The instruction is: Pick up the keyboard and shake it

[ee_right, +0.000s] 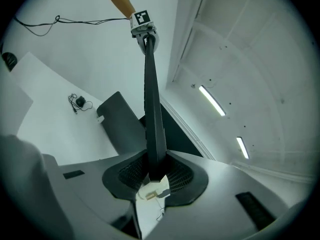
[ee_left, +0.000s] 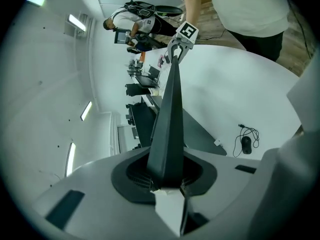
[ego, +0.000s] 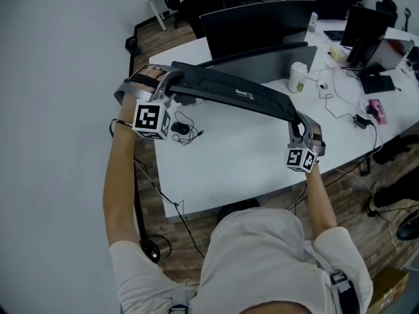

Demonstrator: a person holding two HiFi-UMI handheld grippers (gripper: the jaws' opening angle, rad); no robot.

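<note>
Black keyboard (ego: 229,87) (tilted) over table (ego: 242,156)

White short-sleeved shirt (ego: 262,260), grey left hand-held gripper (ego: 166,85), right hand-held gripper (ego: 295,121), square-marker cubes (ego: 152,118)

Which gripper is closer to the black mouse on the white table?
Left. The left gripper, gripping one end of the keyboard, is raised close beside the mouse; the right gripper grips the other end, far across the table from it.

From my head I look steeply down at the surface (ego: 236,162). Each jaws camera sights close along the keyboard (ego: 229,87), facing the other.
</note>
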